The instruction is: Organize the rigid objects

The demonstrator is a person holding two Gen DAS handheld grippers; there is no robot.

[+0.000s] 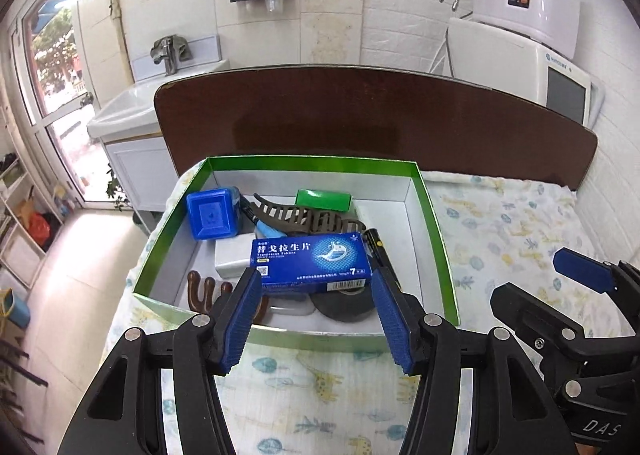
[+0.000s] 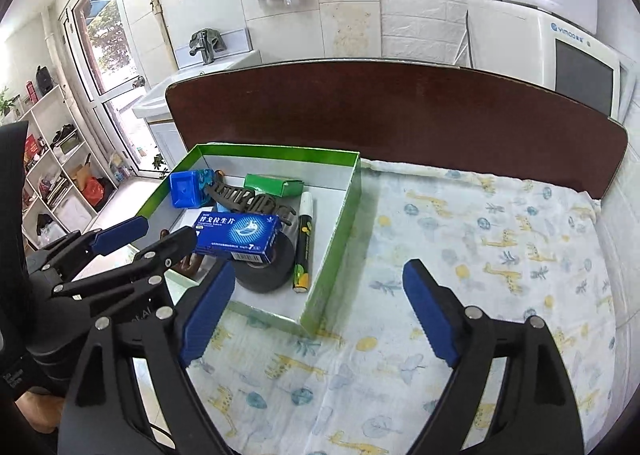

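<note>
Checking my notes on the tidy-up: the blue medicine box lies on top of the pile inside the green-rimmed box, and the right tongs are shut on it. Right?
Not quite. The blue medicine box does lie on the pile in the green-rimmed box, but the right wrist view shows the right tongs open and empty above the bedsheet.

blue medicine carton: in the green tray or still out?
In. The blue medicine carton lies flat on a black tape roll inside the green-rimmed cardboard tray; neither gripper touches it.

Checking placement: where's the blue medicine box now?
In both views the blue medicine box lies inside the green tray, toward its near side, atop the black tape roll, with the brown hair claw just behind.
</note>
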